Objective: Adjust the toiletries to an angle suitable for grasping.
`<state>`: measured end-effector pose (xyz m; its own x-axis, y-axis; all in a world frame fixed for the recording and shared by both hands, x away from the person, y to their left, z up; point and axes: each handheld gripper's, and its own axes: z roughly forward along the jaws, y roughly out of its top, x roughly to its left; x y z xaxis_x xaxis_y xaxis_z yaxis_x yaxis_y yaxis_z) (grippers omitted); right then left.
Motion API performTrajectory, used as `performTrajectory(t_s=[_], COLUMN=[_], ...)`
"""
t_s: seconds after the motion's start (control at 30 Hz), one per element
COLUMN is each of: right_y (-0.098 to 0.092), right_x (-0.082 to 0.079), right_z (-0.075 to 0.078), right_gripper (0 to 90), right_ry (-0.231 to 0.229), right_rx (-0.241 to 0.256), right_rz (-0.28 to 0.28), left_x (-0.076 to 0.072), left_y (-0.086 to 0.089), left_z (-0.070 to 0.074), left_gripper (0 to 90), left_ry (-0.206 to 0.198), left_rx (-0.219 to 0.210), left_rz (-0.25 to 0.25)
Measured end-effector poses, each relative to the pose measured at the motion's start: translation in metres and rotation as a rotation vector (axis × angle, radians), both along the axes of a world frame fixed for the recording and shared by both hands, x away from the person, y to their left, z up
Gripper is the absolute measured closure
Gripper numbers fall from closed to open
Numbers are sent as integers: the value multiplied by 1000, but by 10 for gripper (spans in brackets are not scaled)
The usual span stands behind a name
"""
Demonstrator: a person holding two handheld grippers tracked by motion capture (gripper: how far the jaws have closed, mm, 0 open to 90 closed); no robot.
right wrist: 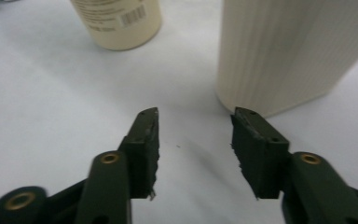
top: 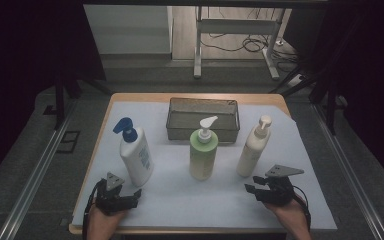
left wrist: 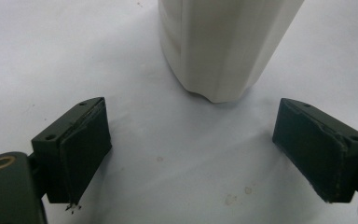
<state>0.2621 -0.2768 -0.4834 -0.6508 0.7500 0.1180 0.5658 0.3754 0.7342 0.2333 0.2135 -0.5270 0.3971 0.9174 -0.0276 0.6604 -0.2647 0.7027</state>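
Three pump bottles stand in a row on the white sheet: a white one with a blue pump (top: pixel 136 157), a green one (top: pixel 203 152) and a cream one (top: pixel 254 147). My left gripper (top: pixel 136 195) rests near the front edge just below the white bottle, jaws wide open and empty. In the left gripper view, the white bottle's base (left wrist: pixel 223 46) stands just beyond the left gripper (left wrist: pixel 191 122). My right gripper (top: pixel 250 189) sits open below the cream bottle. In the right gripper view, the ribbed cream base (right wrist: pixel 284 51) is just ahead and right of the right gripper (right wrist: pixel 196 114).
A dark wire-mesh basket (top: pixel 203 131) stands behind the bottles at the table's back. A second bottle base with a barcode label (right wrist: pixel 121 18) stands farther off to the left. The white sheet (top: pixel 195 200) covers the wooden table; dark floor and metal rails surround it.
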Motion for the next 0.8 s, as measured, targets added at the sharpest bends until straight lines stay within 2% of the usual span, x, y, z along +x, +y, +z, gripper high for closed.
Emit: performTrajectory(t_s=[0.07,0.1,0.13,0.17,0.2,0.23,0.43,0.8], right_y=[5,5,9,9,14,15,27,52], right_x=[1,1,2,2,3,3,9,27], right_z=[2,2,4,4,6,7,8,2], right_gripper=[619,619,685,685,744,763,895,900], right_ry=[-4,-4,-22,-22,-32,-36,-51,-78], right_rx=[-2,-2,0,0,1,-1,-14,-47], right_rz=[9,9,14,14,18,20,-7,-52], left_x=[0,0,0,0,0,0,0,0], left_y=[0,0,0,0,0,0,0,0], left_z=[0,0,0,0,0,0,0,0], left_gripper=[108,107,108,108,108,108,107,108], left_ry=[0,0,0,0,0,0,0,0], left_rx=[0,0,0,0,0,0,0,0], left_rz=[0,0,0,0,0,0,0,0])
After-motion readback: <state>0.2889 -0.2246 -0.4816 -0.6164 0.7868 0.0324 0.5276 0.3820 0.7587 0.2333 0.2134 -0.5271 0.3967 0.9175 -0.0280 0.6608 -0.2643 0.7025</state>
